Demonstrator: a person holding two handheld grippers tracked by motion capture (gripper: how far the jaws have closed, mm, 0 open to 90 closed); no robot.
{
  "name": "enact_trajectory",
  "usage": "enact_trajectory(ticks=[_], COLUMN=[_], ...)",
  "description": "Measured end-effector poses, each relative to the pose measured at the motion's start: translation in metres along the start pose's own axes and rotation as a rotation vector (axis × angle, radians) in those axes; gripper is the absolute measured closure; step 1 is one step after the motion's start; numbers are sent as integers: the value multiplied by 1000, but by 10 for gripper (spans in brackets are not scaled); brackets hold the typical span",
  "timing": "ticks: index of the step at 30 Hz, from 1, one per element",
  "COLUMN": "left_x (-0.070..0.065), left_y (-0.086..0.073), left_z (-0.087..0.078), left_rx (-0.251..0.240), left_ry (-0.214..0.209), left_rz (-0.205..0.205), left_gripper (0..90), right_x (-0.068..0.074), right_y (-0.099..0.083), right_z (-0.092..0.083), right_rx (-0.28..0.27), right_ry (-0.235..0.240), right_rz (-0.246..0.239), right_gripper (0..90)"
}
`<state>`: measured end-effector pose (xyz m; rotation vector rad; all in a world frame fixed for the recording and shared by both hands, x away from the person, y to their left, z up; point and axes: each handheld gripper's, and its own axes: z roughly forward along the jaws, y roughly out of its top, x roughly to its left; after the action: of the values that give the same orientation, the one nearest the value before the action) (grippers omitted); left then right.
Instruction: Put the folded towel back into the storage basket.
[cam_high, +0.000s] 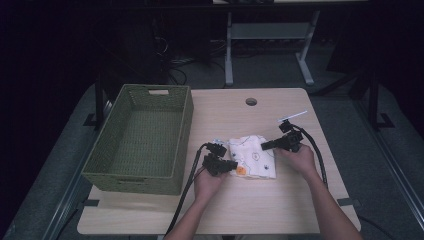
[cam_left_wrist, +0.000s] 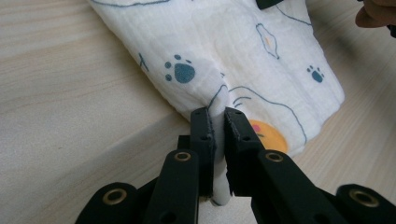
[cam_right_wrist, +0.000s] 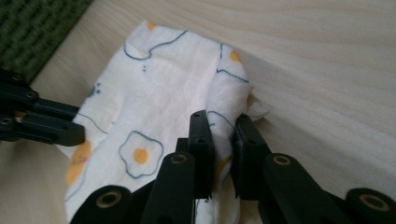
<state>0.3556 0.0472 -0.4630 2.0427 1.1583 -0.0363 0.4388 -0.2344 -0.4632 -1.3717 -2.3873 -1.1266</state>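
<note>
Fingers (cam_left_wrist: 208, 135) of your left gripper (cam_high: 220, 163) are pressed together on a raised fold at the near-left edge of the folded cloth (cam_high: 252, 156), with a sliver of white fabric caught between the pads. Over on the other side, your right gripper (cam_high: 272, 145) has its fingers (cam_right_wrist: 201, 140) pinching a bunched pleat at the cloth's right edge; in the right gripper view the fabric is squeezed between them and trails down behind.

You hold the cloth from both ends, so it lies stretched between your two grippers, its long axis running roughly left to right across the surface (cam_high: 280, 210). It rests flat there, printed with fried eggs and paw marks, just beside the green woven basket (cam_high: 120, 170) but not touching it.

That basket sits to your left, and your left gripper is the nearer one to it. If the cloth is bound for the basket, you would carry it leftward with your left gripper leading and the right following, keeping both pinches firm so the folds do not spill open.
</note>
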Motion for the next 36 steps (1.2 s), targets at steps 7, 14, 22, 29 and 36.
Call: enact_trajectory(ticks=[7,14,22,29,36], left_x=[0,-5,-7,-10,-14], left_y=[6,13,20,24,35], left_z=[-10,-20,-29,-36,-46], left_rx=[-22,-34,-28,-31,-39], left_ry=[-25,-31,-37,-38,-48], left_rz=[-14,3,27,38,46], left_gripper=[835,839,842,842,842], right_x=[4,6,6,8,12], right_y=[3,3,4,4,7], right_z=[-11,-17,-26,-33,-42], right_rx=[-44,-54,-75,-90,-111], right_ry=[52,69,94,110,122], right_rz=[15,26,45,58,61], right_gripper=[801,804,804,804,804])
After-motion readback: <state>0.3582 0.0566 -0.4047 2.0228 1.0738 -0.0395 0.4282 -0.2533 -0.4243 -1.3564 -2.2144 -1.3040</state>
